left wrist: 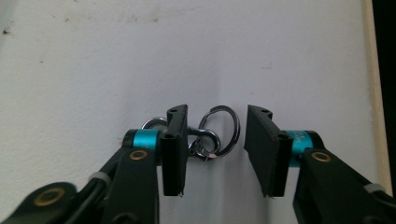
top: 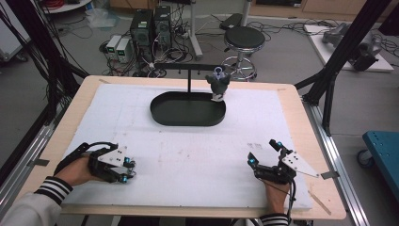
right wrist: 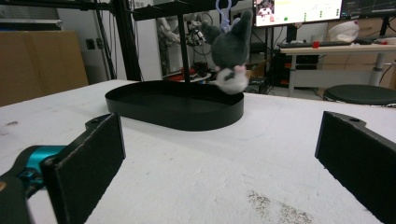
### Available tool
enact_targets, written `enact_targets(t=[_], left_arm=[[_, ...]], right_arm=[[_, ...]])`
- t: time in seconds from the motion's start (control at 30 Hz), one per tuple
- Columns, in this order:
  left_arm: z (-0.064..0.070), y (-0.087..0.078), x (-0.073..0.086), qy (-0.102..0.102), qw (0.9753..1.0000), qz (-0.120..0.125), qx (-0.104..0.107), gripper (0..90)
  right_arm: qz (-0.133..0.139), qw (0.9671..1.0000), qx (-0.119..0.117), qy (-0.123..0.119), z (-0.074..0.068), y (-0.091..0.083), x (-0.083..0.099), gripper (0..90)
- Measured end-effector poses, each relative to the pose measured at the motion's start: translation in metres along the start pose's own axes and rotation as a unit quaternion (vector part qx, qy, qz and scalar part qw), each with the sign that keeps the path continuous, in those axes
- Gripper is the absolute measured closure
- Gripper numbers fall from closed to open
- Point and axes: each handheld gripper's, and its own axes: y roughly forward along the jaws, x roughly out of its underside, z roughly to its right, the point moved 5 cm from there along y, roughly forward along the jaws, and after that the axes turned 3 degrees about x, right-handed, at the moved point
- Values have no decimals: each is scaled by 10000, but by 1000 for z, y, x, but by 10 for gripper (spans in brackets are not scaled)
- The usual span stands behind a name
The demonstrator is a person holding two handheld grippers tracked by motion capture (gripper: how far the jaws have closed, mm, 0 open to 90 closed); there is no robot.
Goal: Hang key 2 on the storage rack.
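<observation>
Key ring (left wrist: 218, 130) lies between left gripper (left wrist: 215, 149) jaws, seemingly untouched.

Open white mat (top: 188, 155) lies before both grippers; black tray (top: 188, 113) blocks farther ahead.

The left gripper (left wrist: 212, 149) hides part of the metal key ring (left wrist: 219, 130) behind 1 jaw; the plush toy (right wrist: 229, 51) is blurred, its hanging loop cut off at the top edge.
</observation>
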Motion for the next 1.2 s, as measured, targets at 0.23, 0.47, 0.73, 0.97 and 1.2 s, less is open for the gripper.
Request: enact_targets(t=[0.23,0.47,0.73,0.97,1.2], left_arm=[[1,1,0,51,10000,-28,52,588],[0,5,1,1,9999,-146,51,615],[0,5,0,-16,9998,-180,86,690],[-1,3,0,-87,9999,-119,34,761],[-4,2,1,-174,9997,-171,-36,799]], right_arm=[[-15,10000,2,22,0,0,0,8],[-9,10000,5,18,0,0,0,8],[2,10000,7,3,0,0,0,8],[-4,10000,9,-2,0,0,0,8],[-2,10000,4,4,0,0,0,8]])
